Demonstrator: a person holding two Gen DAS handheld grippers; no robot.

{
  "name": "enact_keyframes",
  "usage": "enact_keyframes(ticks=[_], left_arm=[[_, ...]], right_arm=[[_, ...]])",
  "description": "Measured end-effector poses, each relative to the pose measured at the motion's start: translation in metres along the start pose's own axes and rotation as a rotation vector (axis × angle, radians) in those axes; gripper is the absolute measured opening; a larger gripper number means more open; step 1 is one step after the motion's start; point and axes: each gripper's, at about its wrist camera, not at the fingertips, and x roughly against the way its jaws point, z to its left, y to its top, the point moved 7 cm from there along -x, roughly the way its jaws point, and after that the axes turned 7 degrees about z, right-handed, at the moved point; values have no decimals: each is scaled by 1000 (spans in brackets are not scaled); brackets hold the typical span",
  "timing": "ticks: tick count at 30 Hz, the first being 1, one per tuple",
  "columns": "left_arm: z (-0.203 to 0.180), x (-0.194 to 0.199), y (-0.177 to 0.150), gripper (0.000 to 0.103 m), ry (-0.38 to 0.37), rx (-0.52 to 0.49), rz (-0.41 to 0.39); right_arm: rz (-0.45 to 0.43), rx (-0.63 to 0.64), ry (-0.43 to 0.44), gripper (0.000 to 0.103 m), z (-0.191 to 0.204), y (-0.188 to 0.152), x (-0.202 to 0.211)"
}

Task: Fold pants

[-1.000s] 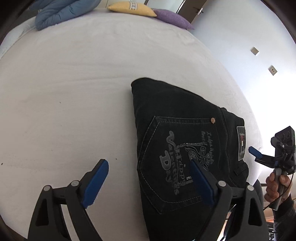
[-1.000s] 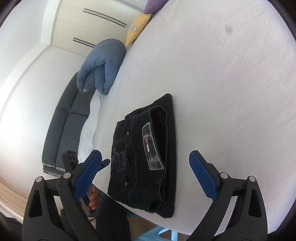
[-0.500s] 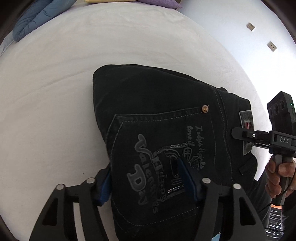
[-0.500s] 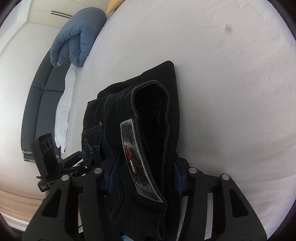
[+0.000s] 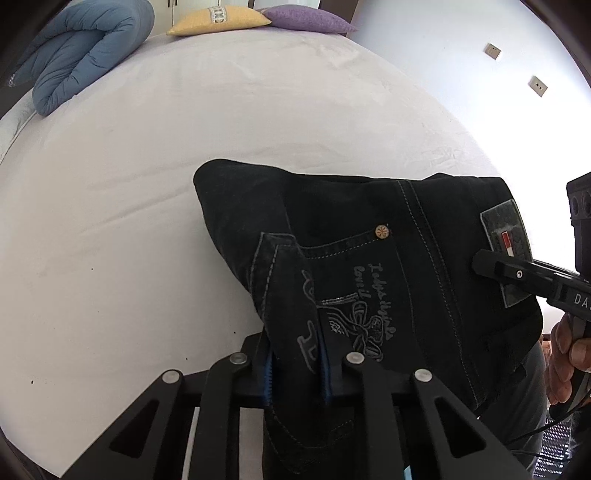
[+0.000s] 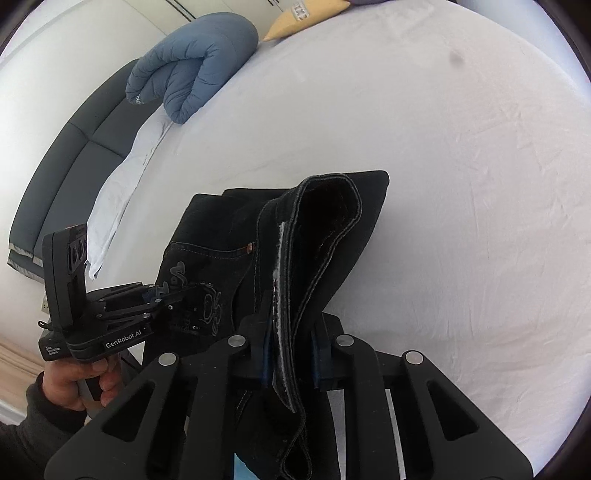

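Observation:
Folded black pants [image 5: 369, 240] with a printed back pocket and a grey waist label lie on the white bed [image 5: 166, 147], their near edge lifted. My left gripper [image 5: 295, 365] is closing, its blue pads pinching a fold of the pocket side. My right gripper [image 6: 290, 354] is closing too, and its pads squeeze the waistband edge of the pants [image 6: 332, 221]. In the left wrist view the right gripper [image 5: 480, 264] grips the label end. The right wrist view shows the left gripper [image 6: 166, 295] on the pocket end.
A rolled blue duvet [image 5: 81, 48], a yellow pillow [image 5: 218, 18] and a purple pillow [image 5: 306, 18] lie at the bed's far end. A dark sofa [image 6: 62, 155] stands beyond the bed. A person's hands [image 6: 74, 384] hold the gripper handles near the bed's edge.
Both grippers came down open around the pants' near edge, then their jaws narrowed onto the fabric. The gripped edge has risen off the bed.

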Motion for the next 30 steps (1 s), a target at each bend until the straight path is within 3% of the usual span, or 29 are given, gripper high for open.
enact_keyframes(ticks=[10, 17, 18, 25, 30], left_arm=[[-9, 9, 66, 20, 15, -24, -82], [-11, -41, 103, 20, 32, -30, -63], [-27, -58, 108, 20, 38, -27, -53], [-29, -83, 104, 22, 35, -24, -56], [-13, -83, 95, 35, 19, 9, -65]], right_arm=[[-58, 38, -4, 14, -16, 63, 33], [-24, -38, -18, 14, -80, 96, -8], [-14, -52, -18, 14, -90, 96, -14], [-18, -75, -7, 17, -126, 83, -37], [-34, -100, 16, 19, -134, 77, -44]])
